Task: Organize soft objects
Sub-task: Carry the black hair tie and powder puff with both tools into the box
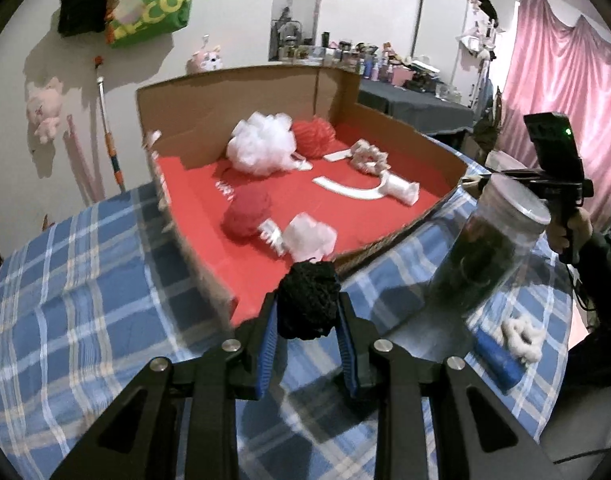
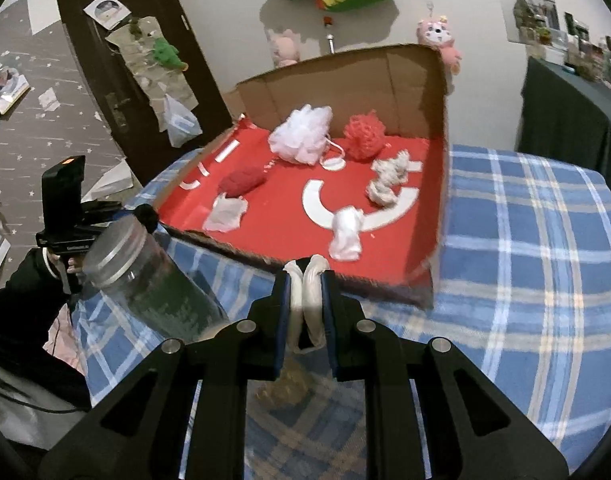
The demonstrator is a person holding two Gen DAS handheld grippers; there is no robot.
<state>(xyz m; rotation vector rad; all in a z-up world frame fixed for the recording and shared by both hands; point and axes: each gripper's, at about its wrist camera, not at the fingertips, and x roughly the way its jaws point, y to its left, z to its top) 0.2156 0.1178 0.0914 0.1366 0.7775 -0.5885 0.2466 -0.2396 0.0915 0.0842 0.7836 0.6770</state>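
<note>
- Left gripper [image 1: 307,312]: jaws clamped on a black mesh puff [image 1: 308,300], held above the near edge of the cardboard box [image 1: 241,92], over the blue plaid cloth [image 1: 85,280].
- Right gripper [image 2: 306,304]: jaws closed tight on a white soft loop [image 2: 307,292], held just short of the box's near rim.
- Box: shallow, red-floored, lying on the cloth, far wall upright.
- Box contents, far side: a white mesh puff [image 1: 263,142] touching a red mesh puff [image 1: 315,136].
- Box contents, right: a knotted cream rope piece [image 1: 369,156] and a white bundle [image 1: 403,190].
- Box contents, near left: a dark red puff [image 1: 247,212] beside a pale translucent puff [image 1: 309,238].
- Clear jar [image 1: 489,256] with a grey lid, tilted, between the two grippers.
- Cloth, near right: a white fluffy ring [image 1: 521,338] touching a blue roll [image 1: 497,358].
</note>
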